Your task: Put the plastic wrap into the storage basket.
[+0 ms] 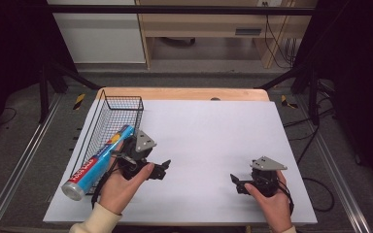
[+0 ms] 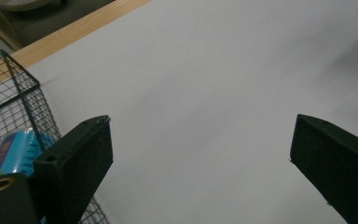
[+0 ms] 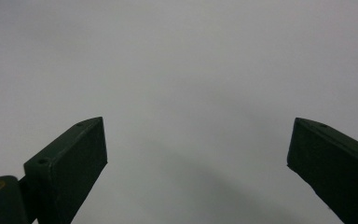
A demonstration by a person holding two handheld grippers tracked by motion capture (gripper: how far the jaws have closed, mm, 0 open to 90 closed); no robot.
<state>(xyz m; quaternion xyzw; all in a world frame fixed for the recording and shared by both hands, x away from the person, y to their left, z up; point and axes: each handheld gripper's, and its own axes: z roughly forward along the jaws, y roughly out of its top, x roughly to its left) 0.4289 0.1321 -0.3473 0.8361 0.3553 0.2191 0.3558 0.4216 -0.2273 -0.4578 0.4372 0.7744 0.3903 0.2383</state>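
Jaws are standing wide and empty on both your left gripper (image 1: 161, 170) and your right gripper (image 1: 237, 183), hovering over the white table (image 1: 209, 131), because the foil roll (image 1: 98, 162) is lying slanted in the wire basket (image 1: 108, 114) at nine o'clock, probably already delivered.

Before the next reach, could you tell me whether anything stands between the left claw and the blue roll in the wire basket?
The black wire basket's side wall stands between the open left claw and the blue cylindrical roll, which leans out over the basket's near end.
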